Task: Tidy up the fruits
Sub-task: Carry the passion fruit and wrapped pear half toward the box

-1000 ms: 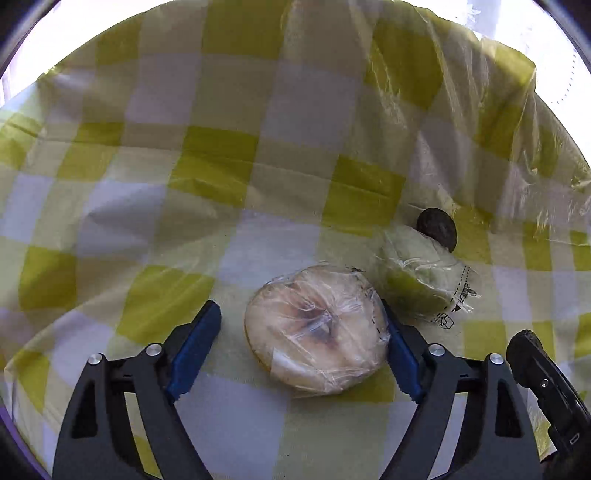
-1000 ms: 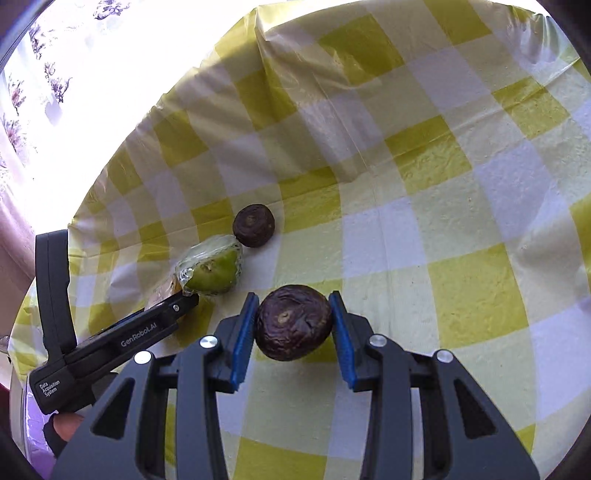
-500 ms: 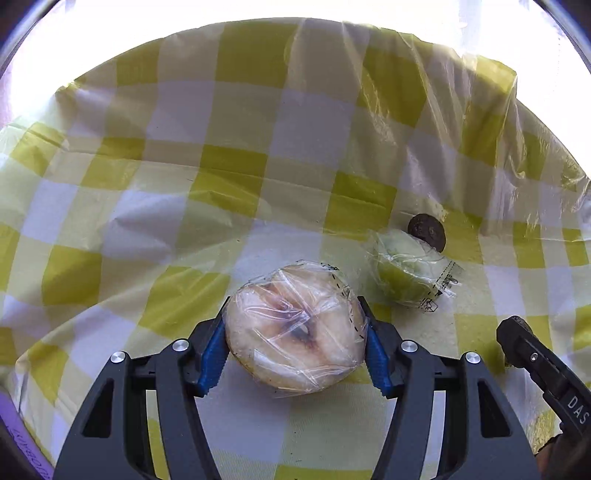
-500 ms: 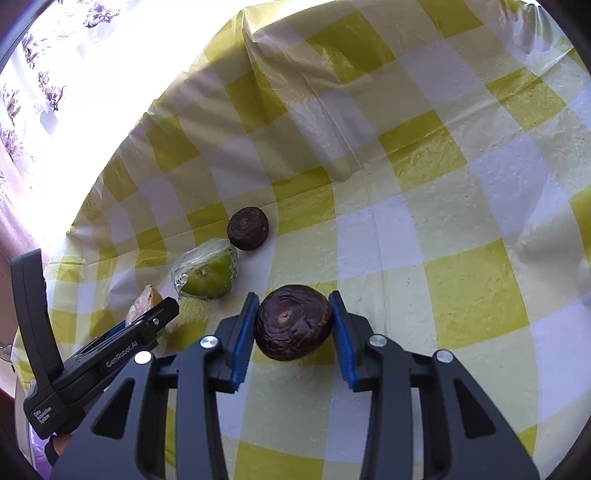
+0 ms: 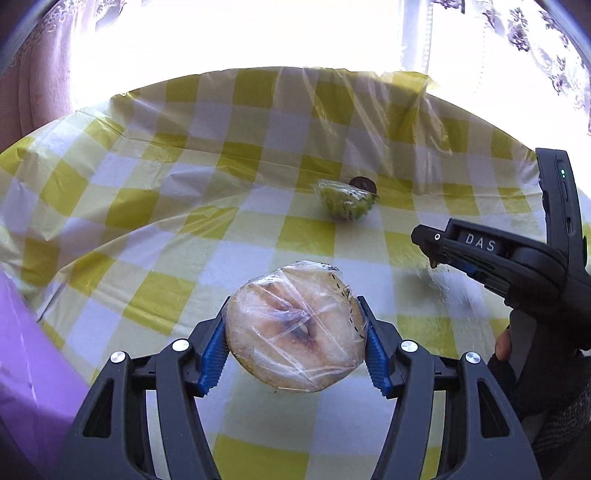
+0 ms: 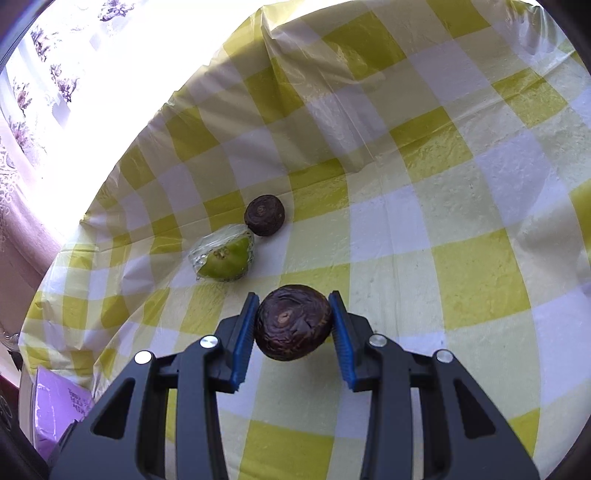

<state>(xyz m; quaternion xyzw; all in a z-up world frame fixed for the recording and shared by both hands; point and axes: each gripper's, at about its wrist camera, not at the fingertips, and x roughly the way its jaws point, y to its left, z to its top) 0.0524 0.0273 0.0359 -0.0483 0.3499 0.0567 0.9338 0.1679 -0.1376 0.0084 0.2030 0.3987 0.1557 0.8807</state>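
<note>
My left gripper is shut on a pale, plastic-wrapped half fruit and holds it above the yellow-checked tablecloth. My right gripper is shut on a dark brown wrinkled fruit, also lifted. On the cloth lie a wrapped green fruit piece, which also shows in the left wrist view, and a second dark brown fruit touching it. That dark fruit peeks out behind the green piece in the left wrist view.
The right hand-held gripper body shows at the right of the left wrist view. A purple object sits at the table's near left edge and shows in the right wrist view too. Bright curtained window lies behind the table.
My left gripper closed on the wrapped half fruit and lifted it up and back from the cloth. My right gripper kept its hold on the dark fruit and rose a little.
</note>
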